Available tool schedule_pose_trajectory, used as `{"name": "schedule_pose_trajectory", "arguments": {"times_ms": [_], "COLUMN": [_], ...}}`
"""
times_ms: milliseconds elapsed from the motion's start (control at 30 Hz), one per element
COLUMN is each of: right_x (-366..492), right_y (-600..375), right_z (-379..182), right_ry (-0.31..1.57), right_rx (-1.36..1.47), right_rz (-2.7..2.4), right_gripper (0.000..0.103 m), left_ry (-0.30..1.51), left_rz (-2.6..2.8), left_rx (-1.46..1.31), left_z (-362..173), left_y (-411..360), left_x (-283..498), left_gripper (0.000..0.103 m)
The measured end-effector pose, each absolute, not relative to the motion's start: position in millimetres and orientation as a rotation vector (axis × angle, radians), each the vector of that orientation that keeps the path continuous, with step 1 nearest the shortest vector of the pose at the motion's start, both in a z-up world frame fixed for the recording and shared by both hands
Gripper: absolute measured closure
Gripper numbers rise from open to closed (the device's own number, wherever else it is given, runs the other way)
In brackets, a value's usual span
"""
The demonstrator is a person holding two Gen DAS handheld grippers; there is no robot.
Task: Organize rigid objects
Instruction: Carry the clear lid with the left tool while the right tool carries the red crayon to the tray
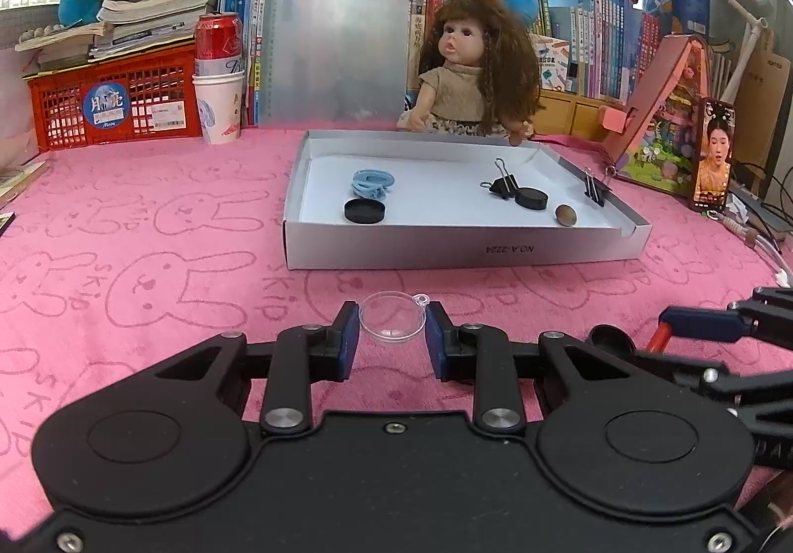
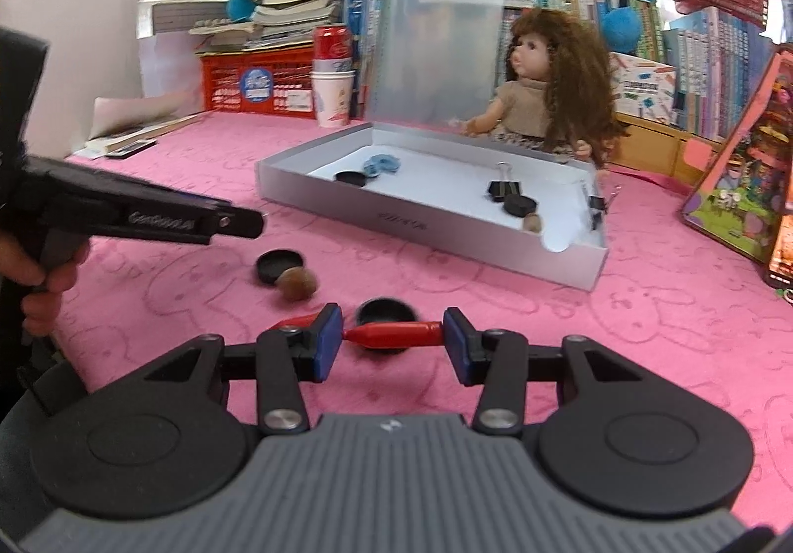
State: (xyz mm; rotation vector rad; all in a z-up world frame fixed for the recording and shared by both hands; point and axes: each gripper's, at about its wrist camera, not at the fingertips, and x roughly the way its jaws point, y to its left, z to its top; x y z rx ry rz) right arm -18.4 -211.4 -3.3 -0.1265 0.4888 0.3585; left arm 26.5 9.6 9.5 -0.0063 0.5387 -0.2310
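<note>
Pink tabletop [image 1: 148, 216], silver tray [image 1: 461, 250] as landmark, both grippers in front of it.
Left gripper [image 1: 391, 337] fingers set wide either side of a clear plastic dome [image 1: 391, 319], pads apart from it. Right gripper [image 2: 391, 342] fingers wide, a red crayon [image 2: 394, 335] lying crosswise between them, over a black cap [image 2: 386, 310]. Tray holds two black caps, binder clips, a nut, a blue hair tie [image 1: 371, 181].

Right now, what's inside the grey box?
Inside the grey box: blue hair tie, two black caps, binder clip, brown nut; a second clip grips the right wall. The near wall hides the floor strip behind it.
</note>
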Motion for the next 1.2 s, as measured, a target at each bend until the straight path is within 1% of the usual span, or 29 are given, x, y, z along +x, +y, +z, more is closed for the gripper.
{"name": "schedule_pose_trajectory", "arguments": {"times_ms": [467,1200], "right_x": [9.7,70.0], "right_y": [-221.9,-236.5], "right_z": [3.4,27.2], "right_ry": [0.513,0.518], "right_rx": [-0.072,0.014], "right_rz": [0.230,0.135], "right_gripper": [0.053,0.052], "left_ry": [0.521,0.512], "left_rz": [-0.231,-0.198], "left_rx": [-0.010,-0.059], "left_z": [22.1,39.2], "left_y": [4.3,1.6], "left_x": [40.3,98.8], "left_gripper": [0.076,0.076]}}
